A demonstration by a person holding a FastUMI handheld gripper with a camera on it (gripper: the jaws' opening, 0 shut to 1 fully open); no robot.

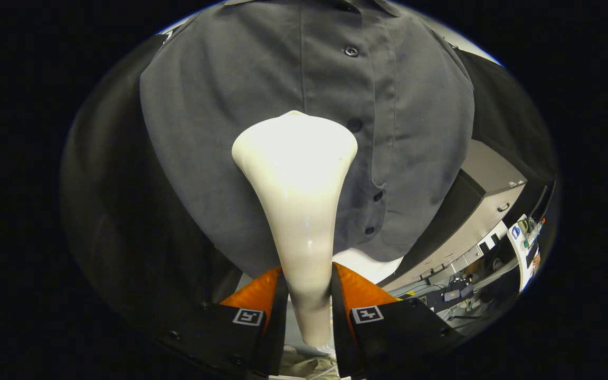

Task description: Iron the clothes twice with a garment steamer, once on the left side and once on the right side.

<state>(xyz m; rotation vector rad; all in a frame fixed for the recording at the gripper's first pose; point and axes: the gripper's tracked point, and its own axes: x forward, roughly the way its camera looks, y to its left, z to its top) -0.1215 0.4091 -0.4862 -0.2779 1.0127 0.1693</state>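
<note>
A grey button-up shirt [262, 84] hangs straight ahead, its button placket running down just right of centre. My gripper [308, 295] is shut on the handle of a white garment steamer [296, 174]. The steamer's wide head points at the shirt's front, just left of the placket, about mid-height on the shirt. Whether the head touches the fabric I cannot tell.
Black booth cloth [108, 211] hangs left of the shirt and behind it on the right. Beyond the shirt's lower right stand grey cabinets [486, 206] and a cluttered desk with cables and devices [457, 293].
</note>
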